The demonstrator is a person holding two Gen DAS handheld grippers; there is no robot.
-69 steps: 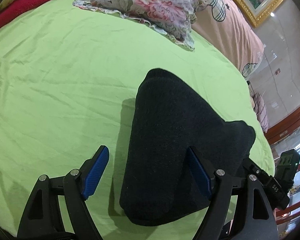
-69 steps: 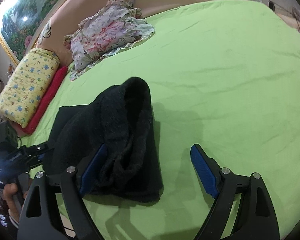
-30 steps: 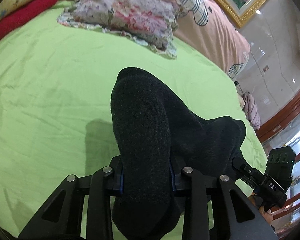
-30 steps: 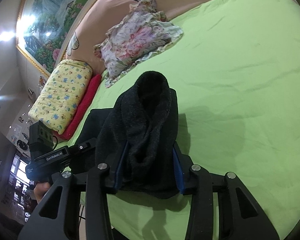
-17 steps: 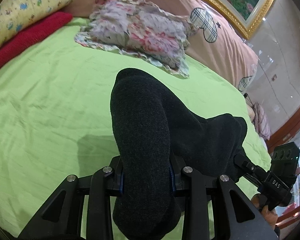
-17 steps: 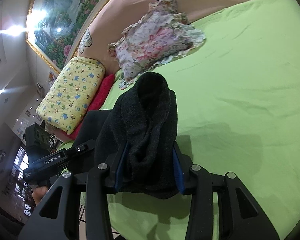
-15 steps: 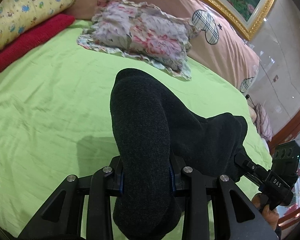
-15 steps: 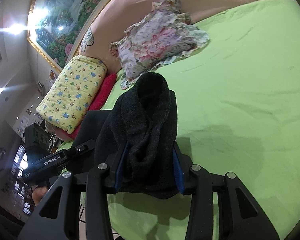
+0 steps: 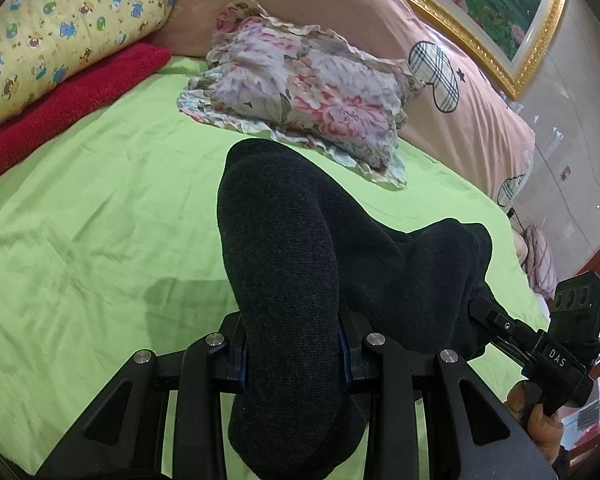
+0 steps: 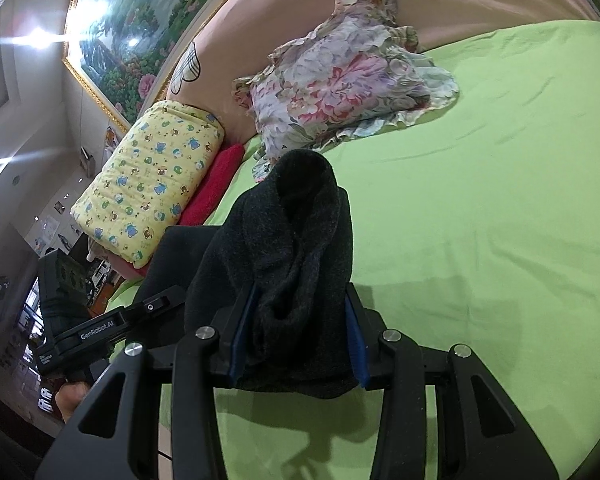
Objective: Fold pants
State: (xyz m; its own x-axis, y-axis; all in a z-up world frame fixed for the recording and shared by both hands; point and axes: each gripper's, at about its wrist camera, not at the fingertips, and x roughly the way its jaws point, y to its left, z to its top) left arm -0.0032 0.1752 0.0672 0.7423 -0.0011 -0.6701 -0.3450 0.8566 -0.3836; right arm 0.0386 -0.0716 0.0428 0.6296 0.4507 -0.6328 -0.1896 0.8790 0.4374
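Above the lime-green bed sheet (image 9: 100, 208), I have a folded bundle of dark charcoal knit pants (image 9: 292, 264) lifted off the bed, with its shadow falling on the sheet below. My left gripper (image 9: 292, 354) is clamped on one end of the bundle, thick fabric bulging out between its blue-padded black fingers and hanging below them. My right gripper (image 10: 298, 338) is clamped the same way on the other end, where the layered edges of the pants stand up in a rounded fold. In the left wrist view the right gripper's black body, printed with the letters DAS, sits at the lower right with fingers of my hand around its handle. Beyond the pants, a crumpled floral cloth in pink, grey and white (image 9: 300, 92) lies on the sheet near a peach-pink headboard cushion with plaid heart patches (image 9: 452, 92). To one side, a yellow padded quilt with small cartoon animals (image 10: 152, 176) rests on a folded red towel (image 9: 68, 100). A gold-framed landscape painting (image 10: 140, 12) hangs on the wall behind the bed.
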